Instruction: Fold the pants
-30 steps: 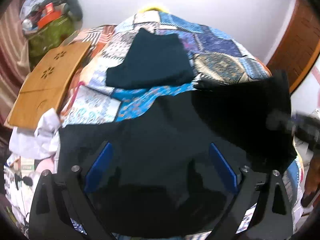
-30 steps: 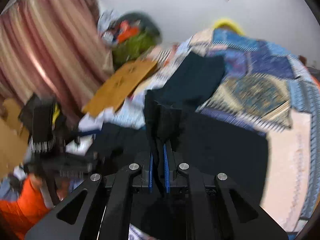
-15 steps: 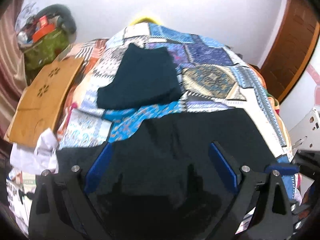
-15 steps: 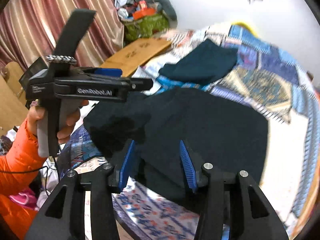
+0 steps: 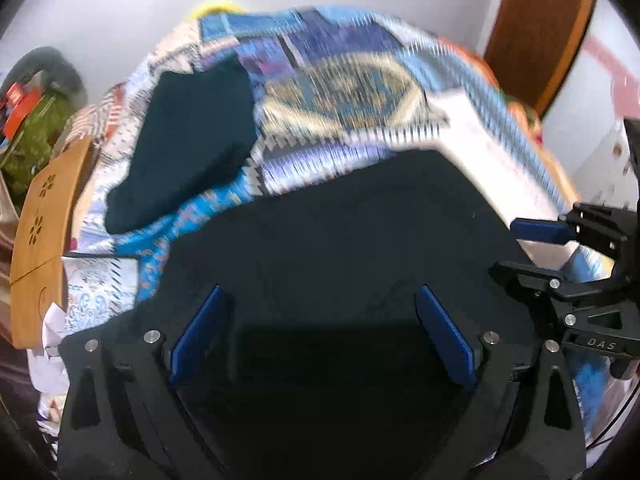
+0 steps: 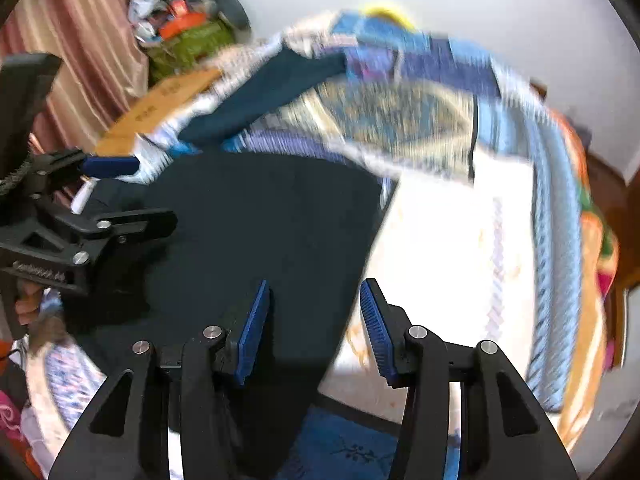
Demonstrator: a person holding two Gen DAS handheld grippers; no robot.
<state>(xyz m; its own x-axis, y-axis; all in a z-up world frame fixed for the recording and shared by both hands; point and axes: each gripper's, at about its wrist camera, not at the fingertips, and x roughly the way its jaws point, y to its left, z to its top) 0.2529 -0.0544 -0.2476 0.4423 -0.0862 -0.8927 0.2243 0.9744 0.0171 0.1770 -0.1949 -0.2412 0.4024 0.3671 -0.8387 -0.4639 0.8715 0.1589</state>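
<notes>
— What does your left wrist view give you?

— My left gripper (image 5: 320, 336) has its jaws spread wide with nothing pinched; the blue pads (image 5: 200, 336) stand apart over the black pants (image 5: 340, 240), which lie flat on the near part of the patchwork bedspread (image 5: 360, 92). Farther up the bed, toward its left edge, lies a dark teal folded garment (image 5: 188, 136), apart from the pants. A wooden lap table (image 5: 44, 216) leans off the bed's left edge, with a green bag (image 5: 28, 140) behind it against the wall. My right gripper (image 5: 532, 248) shows at the pants' right edge

— And the right wrist view?

— There my right gripper (image 6: 314, 328) has its jaws partly apart, holding nothing; the right edge of the pants (image 6: 260, 220) runs between its pads, left pad over the dark cloth, right pad over the pale bedspread (image 6: 460, 240). My left gripper (image 6: 116, 192) is at the pants' left side, with my hand (image 6: 28, 304) on its handle. The teal garment (image 6: 260, 96) lies beyond the pants; the picture is blurred, so finer detail I can't tell
</notes>
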